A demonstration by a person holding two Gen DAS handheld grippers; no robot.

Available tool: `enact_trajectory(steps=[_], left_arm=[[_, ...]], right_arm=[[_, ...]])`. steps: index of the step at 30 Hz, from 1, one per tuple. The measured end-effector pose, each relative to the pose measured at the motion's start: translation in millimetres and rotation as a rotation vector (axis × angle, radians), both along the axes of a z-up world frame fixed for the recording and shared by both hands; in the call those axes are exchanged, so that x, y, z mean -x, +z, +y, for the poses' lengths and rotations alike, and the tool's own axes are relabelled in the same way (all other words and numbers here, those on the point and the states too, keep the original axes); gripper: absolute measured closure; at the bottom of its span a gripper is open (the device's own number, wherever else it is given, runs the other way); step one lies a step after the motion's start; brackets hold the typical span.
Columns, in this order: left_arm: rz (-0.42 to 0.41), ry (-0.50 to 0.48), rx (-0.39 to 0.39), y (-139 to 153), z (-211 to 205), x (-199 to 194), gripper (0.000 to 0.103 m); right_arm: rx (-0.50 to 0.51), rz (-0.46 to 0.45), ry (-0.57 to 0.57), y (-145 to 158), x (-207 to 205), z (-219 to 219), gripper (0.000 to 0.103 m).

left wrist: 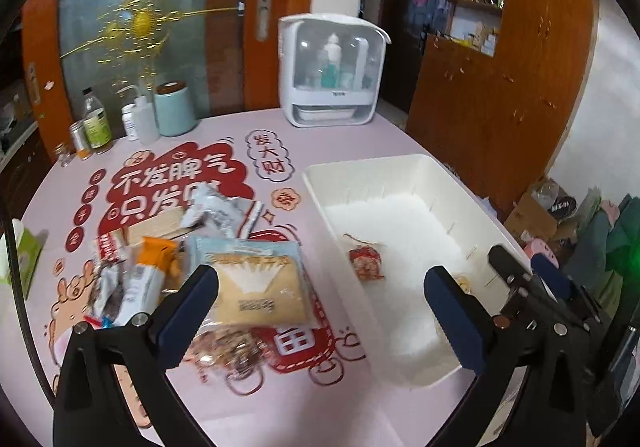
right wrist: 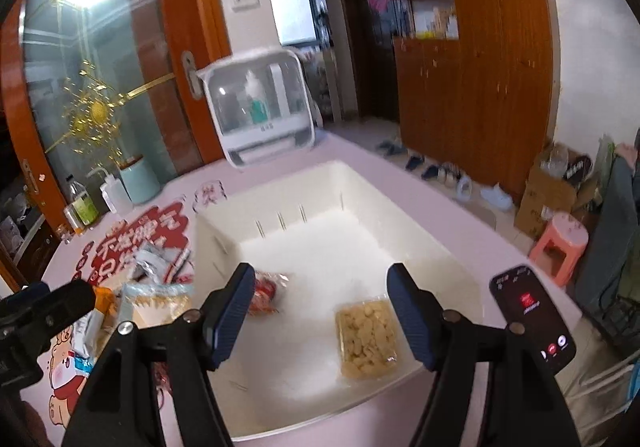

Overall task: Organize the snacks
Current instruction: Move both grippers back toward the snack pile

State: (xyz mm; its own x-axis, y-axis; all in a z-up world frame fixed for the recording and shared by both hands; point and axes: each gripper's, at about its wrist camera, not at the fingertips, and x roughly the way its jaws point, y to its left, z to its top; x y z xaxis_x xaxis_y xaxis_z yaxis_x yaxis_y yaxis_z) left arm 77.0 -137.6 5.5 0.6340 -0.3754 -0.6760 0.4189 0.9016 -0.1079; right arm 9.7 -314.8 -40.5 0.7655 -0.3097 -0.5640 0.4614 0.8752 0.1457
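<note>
Left gripper [left wrist: 320, 311]: fingers spread wide, empty; the beige snack packet [left wrist: 256, 289] lies just ahead of its left finger on top of the snack pile [left wrist: 168, 259], while the white bin [left wrist: 416, 171] sits ahead of its right finger. Right gripper [right wrist: 320, 311]: fingers also spread wide and empty above the bin's near end, with the yellow puff pack [right wrist: 367, 339] on the bin floor between the fingers, nearer the right one, and the red-wrapped snack [right wrist: 266, 295] partly hidden behind the left finger. A phone [right wrist: 532, 317] lies outside the right finger on the pink tablecloth [right wrist: 432, 207].

One white bin [right wrist: 304, 183] holds two snack packets, red [right wrist: 266, 293] and yellow [right wrist: 368, 339]; one phone [right wrist: 532, 317].
</note>
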Motion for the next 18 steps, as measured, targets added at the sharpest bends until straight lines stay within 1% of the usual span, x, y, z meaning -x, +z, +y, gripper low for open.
enact_trajectory(steps=[4,7,9,12,16,18], left_arm=[[-0.022,0.038,0.019,11,38,12,0.001],[-0.058,0.092,0.017,19,68,21,0.001],[-0.082,0.134,0.008,24,89,26,0.001],[-0.129,0.198,0.004,31,123,33,0.001],[-0.156,0.284,0.005,39,165,37,0.001],[-0.169,0.335,0.001,43,186,38,0.001]], right_arm=[[0.064,-0.068,0.052,20,7,30,0.034],[0.12,-0.091,0.106,34,8,55,0.034],[0.149,-0.107,0.154,45,8,73,0.034],[0.187,-0.159,0.245,62,8,102,0.034],[0.202,-0.201,0.324,81,2,130,0.034],[0.205,-0.264,0.344,91,3,141,0.034]])
